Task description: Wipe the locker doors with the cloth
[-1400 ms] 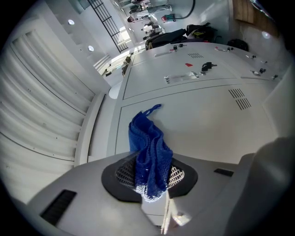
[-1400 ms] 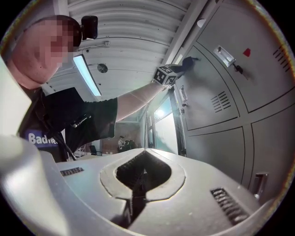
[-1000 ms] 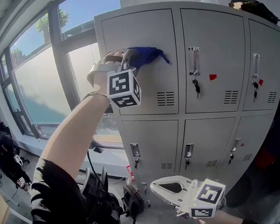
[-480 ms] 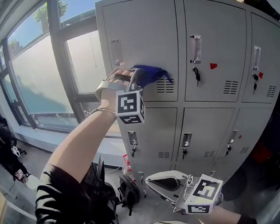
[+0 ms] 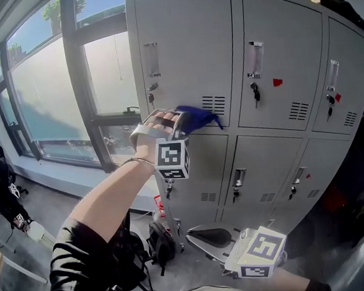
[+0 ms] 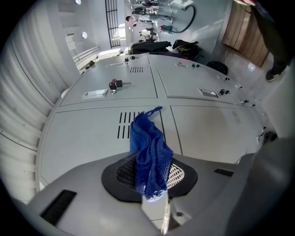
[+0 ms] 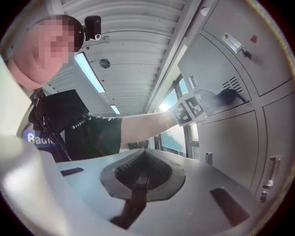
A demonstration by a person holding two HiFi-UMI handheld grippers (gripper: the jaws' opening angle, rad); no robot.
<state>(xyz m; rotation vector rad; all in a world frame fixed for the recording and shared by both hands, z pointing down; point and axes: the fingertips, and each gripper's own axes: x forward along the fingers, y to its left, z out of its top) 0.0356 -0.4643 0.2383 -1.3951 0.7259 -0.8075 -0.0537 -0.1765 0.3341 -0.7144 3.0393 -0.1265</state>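
My left gripper (image 5: 179,121) is shut on a blue cloth (image 5: 197,117), pressing it against the bottom edge of the upper-left locker door (image 5: 185,54), just below its vent slots (image 5: 213,104). In the left gripper view the cloth (image 6: 148,152) hangs from the closed jaws over the grey door (image 6: 87,138). My right gripper (image 5: 204,240) hangs low near the floor, shut with nothing in it; in its own view the pads (image 7: 140,177) meet.
The grey locker bank (image 5: 282,159) has several doors with handles and keys (image 5: 253,93). A large window (image 5: 48,101) stands to the left. Bags (image 5: 158,243) lie on the floor by the lockers. A dark item (image 5: 334,3) sits on top.
My left gripper has slid the cloth down the upper-left door, from near its top to its bottom edge. The right gripper stayed low.
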